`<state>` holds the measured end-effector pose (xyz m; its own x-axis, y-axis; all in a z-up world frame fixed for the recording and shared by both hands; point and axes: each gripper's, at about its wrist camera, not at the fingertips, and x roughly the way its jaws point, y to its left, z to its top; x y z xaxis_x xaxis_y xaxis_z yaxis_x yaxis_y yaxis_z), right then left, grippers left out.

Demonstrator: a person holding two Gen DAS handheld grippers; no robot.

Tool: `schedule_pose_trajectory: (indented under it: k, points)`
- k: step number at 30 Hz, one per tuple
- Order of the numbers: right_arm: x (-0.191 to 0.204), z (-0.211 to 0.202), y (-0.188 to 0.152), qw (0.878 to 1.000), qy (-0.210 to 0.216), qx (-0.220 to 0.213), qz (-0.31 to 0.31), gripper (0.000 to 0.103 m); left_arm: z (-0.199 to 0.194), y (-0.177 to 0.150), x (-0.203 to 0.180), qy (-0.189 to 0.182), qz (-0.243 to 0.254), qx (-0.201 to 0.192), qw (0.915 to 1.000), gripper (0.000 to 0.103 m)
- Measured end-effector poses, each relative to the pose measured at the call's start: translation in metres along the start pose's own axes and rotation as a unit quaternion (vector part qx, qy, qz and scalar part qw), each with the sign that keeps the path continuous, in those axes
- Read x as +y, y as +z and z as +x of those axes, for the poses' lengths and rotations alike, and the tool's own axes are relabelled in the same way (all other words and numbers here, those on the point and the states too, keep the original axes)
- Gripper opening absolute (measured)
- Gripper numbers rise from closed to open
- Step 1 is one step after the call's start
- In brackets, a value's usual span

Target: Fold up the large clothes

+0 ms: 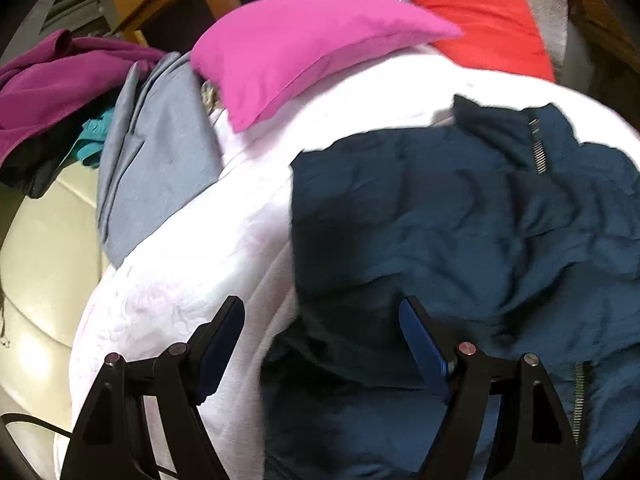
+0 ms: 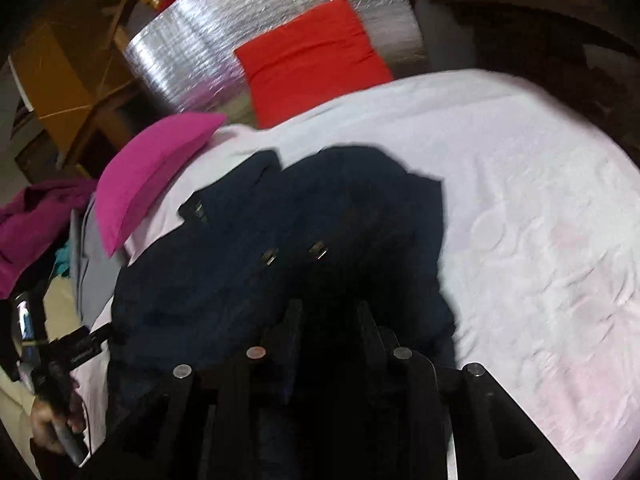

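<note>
A dark blue jacket [image 1: 460, 216] with a metal zipper lies crumpled on a pale pink bed cover [image 1: 180, 288]. My left gripper [image 1: 322, 320] is open above the jacket's left edge, with nothing between its blue-padded fingers [image 1: 420, 344]. In the right wrist view the jacket [image 2: 248, 240] looks almost black, with two metal clasps showing. My right gripper [image 2: 328, 312] hovers over the jacket's near part with a clear gap between the fingers; it is dark there and I see no cloth pinched. The left gripper also shows at the left edge of the right wrist view [image 2: 80, 344], held by a hand.
A magenta pillow [image 1: 304, 48] and a red pillow [image 1: 488, 24] lie at the head of the bed before a silver foil panel [image 2: 224, 40]. A grey cloth [image 1: 152, 152] and purple clothes [image 1: 52, 76] sit at the left. Tiled floor [image 1: 40, 260] lies beyond the bed's left edge.
</note>
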<state>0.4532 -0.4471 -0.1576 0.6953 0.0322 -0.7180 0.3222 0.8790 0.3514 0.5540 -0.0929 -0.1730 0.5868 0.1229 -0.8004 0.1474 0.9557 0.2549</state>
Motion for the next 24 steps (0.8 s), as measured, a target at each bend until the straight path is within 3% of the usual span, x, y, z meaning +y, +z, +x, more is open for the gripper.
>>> schedule_pose_trajectory:
  k: [4,10,14,16,18,21,24]
  points:
    - [-0.005,0.034,-0.002,0.999,-0.015,0.040,0.010,0.030,0.021,-0.006,0.000,-0.014,0.000,0.027,0.9995,0.081]
    - [0.001,0.022,0.000,0.999,-0.012,0.032,0.002,0.029,0.012,0.002,0.011,-0.023,-0.012,0.021,0.9994,0.080]
    - [0.021,0.007,0.001,1.000,0.016,0.004,-0.018,0.029,-0.001,0.004,0.026,-0.012,-0.038,0.001,0.9992,0.080]
    - [0.032,0.009,0.000,0.999,0.022,0.003,-0.030,0.029,0.005,0.004,0.031,-0.008,-0.046,0.011,0.9989,0.080]
    - [0.039,0.020,-0.001,0.999,0.024,0.013,-0.039,0.029,0.017,0.000,0.027,-0.006,-0.039,0.029,0.9988,0.080]
    - [0.037,0.052,-0.005,0.998,0.013,0.062,-0.031,0.030,0.033,-0.003,0.019,-0.007,-0.024,0.046,0.9986,0.081]
    - [0.034,0.060,-0.007,0.997,0.018,0.065,-0.022,0.029,0.030,-0.002,0.015,0.003,-0.012,0.043,0.9990,0.081]
